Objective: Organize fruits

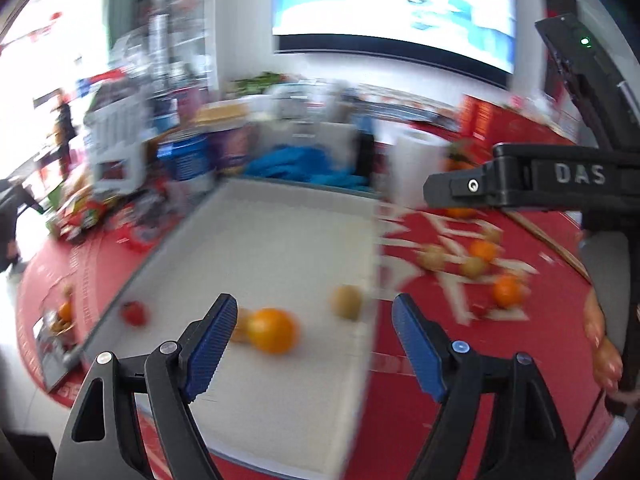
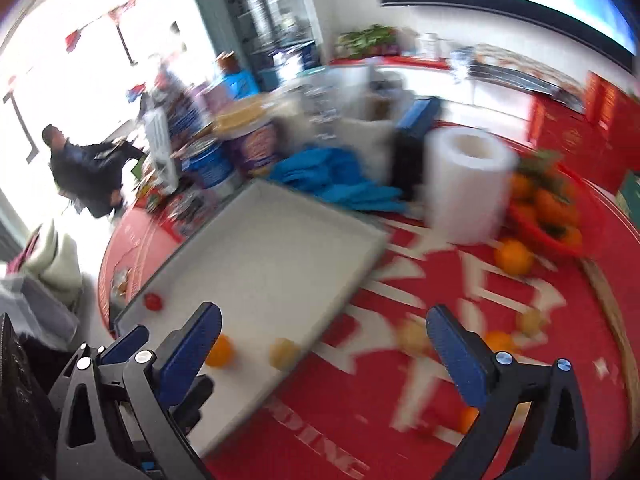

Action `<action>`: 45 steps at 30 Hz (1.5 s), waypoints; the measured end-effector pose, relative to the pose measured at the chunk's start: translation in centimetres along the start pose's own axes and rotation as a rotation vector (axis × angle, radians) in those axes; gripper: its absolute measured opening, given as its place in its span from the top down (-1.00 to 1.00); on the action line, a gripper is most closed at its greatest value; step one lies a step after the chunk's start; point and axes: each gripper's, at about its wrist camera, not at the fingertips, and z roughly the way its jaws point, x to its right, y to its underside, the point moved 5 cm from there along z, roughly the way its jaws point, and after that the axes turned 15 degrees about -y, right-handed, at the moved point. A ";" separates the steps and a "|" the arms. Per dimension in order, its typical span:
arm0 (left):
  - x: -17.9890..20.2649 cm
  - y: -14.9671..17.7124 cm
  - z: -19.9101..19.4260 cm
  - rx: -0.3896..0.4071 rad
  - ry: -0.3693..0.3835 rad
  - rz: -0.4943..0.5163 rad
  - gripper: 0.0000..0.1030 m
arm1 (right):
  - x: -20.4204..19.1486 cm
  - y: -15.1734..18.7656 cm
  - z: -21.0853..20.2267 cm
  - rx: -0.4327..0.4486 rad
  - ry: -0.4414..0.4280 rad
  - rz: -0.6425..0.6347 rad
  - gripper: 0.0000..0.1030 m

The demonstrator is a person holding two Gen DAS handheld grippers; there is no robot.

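You are holding both sets of tongs spread wide and empty: the left tongs [image 1: 314, 344] are hanging over the near end of the shallow white rectangular tray [image 1: 280, 420], and the right tongs [image 2: 324, 350] are straddling the tray's right rim and the red printed cloth of the tabletop [image 2: 360, 420]. Both views are smeared with motion blur, so small details are uncertain. Inside the tray, close to its near edge, a round orange citrus fruit [image 1: 274, 330] is lying just beside the left tongs' left pad, with a brownish fruit partly hidden behind it; a dull yellow-green oval fruit [image 1: 346, 302] is sitting near the tray's right rim, and a small red fruit [image 1: 134, 313] is resting against the left rim. More oranges and tan fruits [image 1: 474, 266] are lying scattered on the tabletop to the right of the tray, well apart from each other, with a red basket of oranges [image 2: 552, 216] beyond them beside a white paper roll [image 2: 466, 184]. Judging by their look, these fruits are probably light, round and inclined to roll, with firm skin on the oranges and softer flesh on the red one. You are best closing across the widest middle of each fruit, squeezing gently, since an off-centre pinch could squirt it sideways across the smooth tray floor.
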 end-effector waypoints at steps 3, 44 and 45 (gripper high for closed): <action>4.2 0.4 -0.6 -0.022 0.084 0.071 -0.61 | 3.8 2.0 -3.4 0.029 0.108 0.059 -1.00; 12.9 1.5 7.1 -0.235 0.000 0.112 -1.00 | 14.5 12.0 -5.6 -0.027 0.377 0.155 -1.00; 12.9 1.5 7.1 -0.235 0.000 0.112 -1.00 | 14.5 12.0 -5.7 -0.027 0.377 0.155 -1.00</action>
